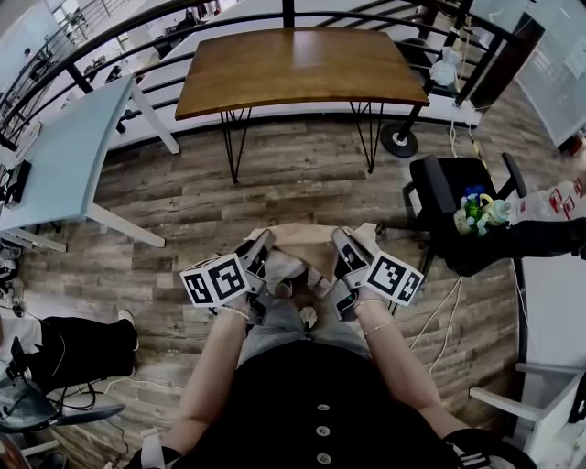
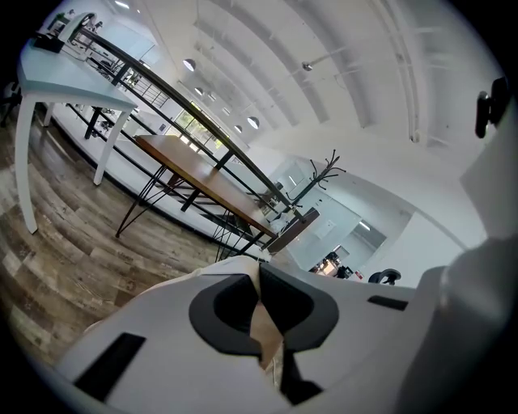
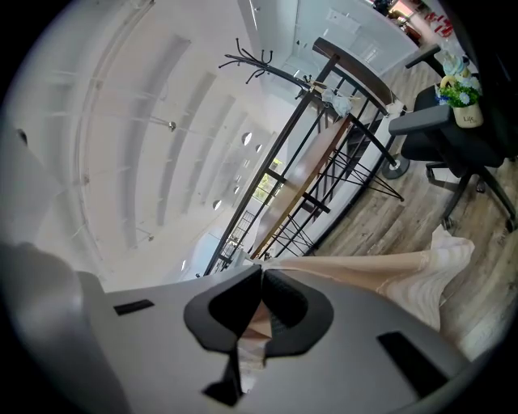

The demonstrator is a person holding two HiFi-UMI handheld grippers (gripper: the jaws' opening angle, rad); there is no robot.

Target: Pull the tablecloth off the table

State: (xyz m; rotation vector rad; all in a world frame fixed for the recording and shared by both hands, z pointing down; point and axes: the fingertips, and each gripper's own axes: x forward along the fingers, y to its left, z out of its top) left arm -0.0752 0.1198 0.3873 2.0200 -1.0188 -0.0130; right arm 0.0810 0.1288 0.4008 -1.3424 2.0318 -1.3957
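The beige tablecloth is off the wooden table, whose brown top is bare. It hangs bunched in front of the person's body, stretched between the two grippers. My left gripper is shut on one edge of the tablecloth, which is pinched between its dark pads. My right gripper is shut on the other edge, and from it the tablecloth runs off to the right and droops toward the floor. Both grippers are held close together at waist height, well back from the table.
A black office chair carrying a small flower pot stands to the right. A light grey table is at the left. A black railing runs behind the wooden table. Cables lie on the plank floor.
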